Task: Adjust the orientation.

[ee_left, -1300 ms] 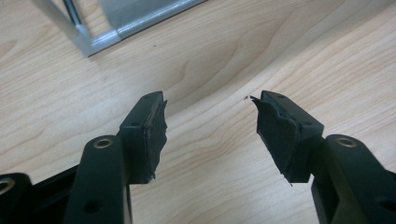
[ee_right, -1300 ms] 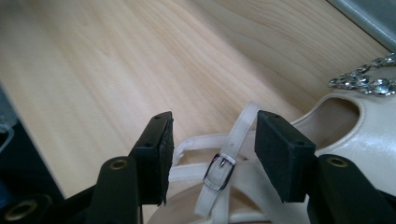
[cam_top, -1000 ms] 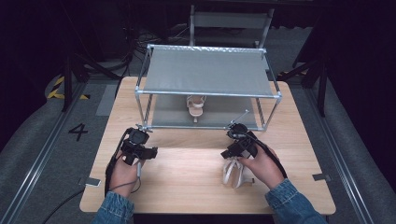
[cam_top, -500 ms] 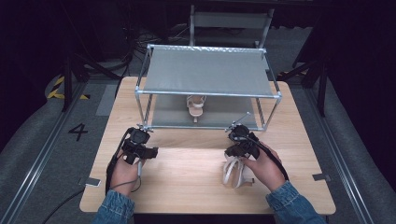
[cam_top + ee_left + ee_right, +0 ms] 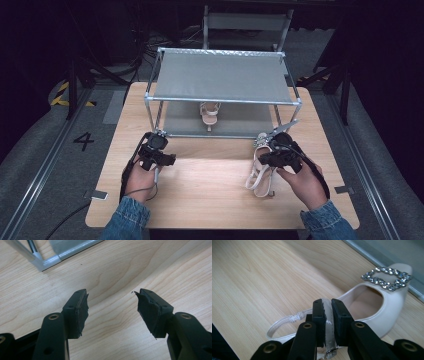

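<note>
A person's right gripper (image 5: 327, 315) has just closed its black jaws on the strap of a cream slingback shoe with a square rhinestone buckle (image 5: 372, 302), pinching the strap between the pads. The shoe (image 5: 261, 170) sits just in front of the grey metal-framed shoe rack (image 5: 220, 75) on the light wooden table (image 5: 210, 185). The left gripper (image 5: 112, 307), near the rack's front left corner, holds its jaws spread over bare wood. A matching shoe (image 5: 209, 114) rests on the rack's lower shelf.
</note>
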### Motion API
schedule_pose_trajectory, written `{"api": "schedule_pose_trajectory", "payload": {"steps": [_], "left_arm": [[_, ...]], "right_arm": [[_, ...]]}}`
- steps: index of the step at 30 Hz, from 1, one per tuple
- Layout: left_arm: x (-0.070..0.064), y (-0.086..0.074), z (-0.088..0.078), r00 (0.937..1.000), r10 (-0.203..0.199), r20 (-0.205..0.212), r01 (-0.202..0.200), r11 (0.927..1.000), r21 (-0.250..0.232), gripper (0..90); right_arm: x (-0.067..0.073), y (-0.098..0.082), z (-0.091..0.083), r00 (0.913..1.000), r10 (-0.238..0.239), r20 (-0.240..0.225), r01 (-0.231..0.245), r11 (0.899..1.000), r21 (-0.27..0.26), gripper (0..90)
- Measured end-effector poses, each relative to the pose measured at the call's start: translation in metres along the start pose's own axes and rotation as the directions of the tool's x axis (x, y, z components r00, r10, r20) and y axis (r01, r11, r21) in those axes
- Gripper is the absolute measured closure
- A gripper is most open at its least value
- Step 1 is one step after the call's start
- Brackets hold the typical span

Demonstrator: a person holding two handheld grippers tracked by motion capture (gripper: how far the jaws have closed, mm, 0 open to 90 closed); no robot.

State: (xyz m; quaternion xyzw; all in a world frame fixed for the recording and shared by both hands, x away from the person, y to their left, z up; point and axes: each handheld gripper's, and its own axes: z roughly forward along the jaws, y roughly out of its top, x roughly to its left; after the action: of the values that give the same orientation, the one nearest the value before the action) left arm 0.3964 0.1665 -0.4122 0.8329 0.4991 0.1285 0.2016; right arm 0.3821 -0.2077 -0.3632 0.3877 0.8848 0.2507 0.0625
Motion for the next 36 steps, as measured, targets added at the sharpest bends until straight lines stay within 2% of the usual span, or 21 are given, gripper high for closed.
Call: {"api": "schedule_pose_trajectory", "payload": {"steps": [3,4,5,6,11,12,13,16,19,22,26,28,32,34,36], "left_arm": [[-0.002,0.005,0.002,1.0,0.007,0.006,-0.007,1.0,-0.001,41.7],[-0.002,0.005,0.002,1.0,0.007,0.006,-0.007,1.0,-0.001,41.6],[-0.002,0.006,0.002,0.9999,0.012,0.008,-0.012,0.9999,-0.005,41.6],[-0.003,0.007,0.002,0.9998,0.02,0.005,-0.019,0.9998,-0.006,41.6],[-0.004,0.011,0.005,0.9995,0.029,0.015,-0.029,0.9996,-0.002,41.6],[-0.004,0.012,0.006,0.9994,0.032,0.015,-0.032,0.9995,-0.003,41.6],[-0.005,0.012,0.006,0.9996,0.019,0.019,-0.019,0.9998,0.001,41.6],[-0.003,0.014,0.007,0.9992,0.035,0.019,-0.035,0.9994,0.001,41.6],[-0.004,0.015,0.007,0.9995,0.024,0.022,-0.024,0.9997,0.001,41.6],[-0.005,0.018,0.008,0.9992,0.034,0.02,-0.034,0.9994,0.0,41.6],[-0.007,0.019,0.009,0.9994,0.026,0.024,-0.026,0.9996,0.003,41.6],[-0.007,0.02,0.011,0.9986,0.046,0.025,-0.046,0.9989,0.006,41.6],[-0.007,0.021,0.011,0.9988,0.041,0.026,-0.041,0.9992,0.006,41.6],[-0.007,0.021,0.011,0.999,0.035,0.028,-0.035,0.9994,0.007,41.6],[-0.006,0.021,0.011,0.9987,0.043,0.026,-0.043,0.9991,0.002,41.6]], "right_arm": [[-0.012,-0.009,-0.009,0.9992,0.036,0.014,-0.036,0.999,-0.011,81.4],[-0.012,-0.009,-0.009,0.9992,0.036,0.014,-0.036,0.999,-0.011,81.4],[-0.019,-0.015,-0.011,0.9984,0.054,0.015,-0.054,0.999,-0.009,81.4],[-0.019,-0.015,-0.011,0.9984,0.054,0.015,-0.054,0.999,-0.009,81.4],[-0.039,-0.029,-0.01,0.9919,0.122,0.035,-0.122,0.992,0.014,81.3],[-0.041,-0.031,-0.009,0.991,0.13,0.035,-0.13,0.991,0.014,81.4],[-0.044,-0.033,-0.009,0.9904,0.136,0.025,-0.136,0.991,0.009,81.4],[-0.051,-0.037,-0.011,0.9881,0.153,0.02,-0.153,0.988,-0.002,81.5],[-0.054,-0.038,-0.012,0.9875,0.157,0.019,-0.157,0.988,-0.005,81.5],[-0.057,-0.04,-0.013,0.9858,0.166,0.025,-0.165,0.986,-0.015,81.6],[-0.06,-0.041,-0.013,0.9853,0.168,0.033,-0.167,0.986,-0.022,81.6],[-0.063,-0.042,-0.013,0.9838,0.175,0.04,-0.174,0.984,-0.027,81.6],[-0.066,-0.043,-0.012,0.9823,0.183,0.041,-0.182,0.983,-0.028,81.2],[-0.065,-0.043,-0.013,0.9826,0.182,0.038,-0.181,0.983,-0.026,77.3],[-0.065,-0.043,-0.013,0.9807,0.192,0.034,-0.192,0.981,-0.017,66.9]]}}
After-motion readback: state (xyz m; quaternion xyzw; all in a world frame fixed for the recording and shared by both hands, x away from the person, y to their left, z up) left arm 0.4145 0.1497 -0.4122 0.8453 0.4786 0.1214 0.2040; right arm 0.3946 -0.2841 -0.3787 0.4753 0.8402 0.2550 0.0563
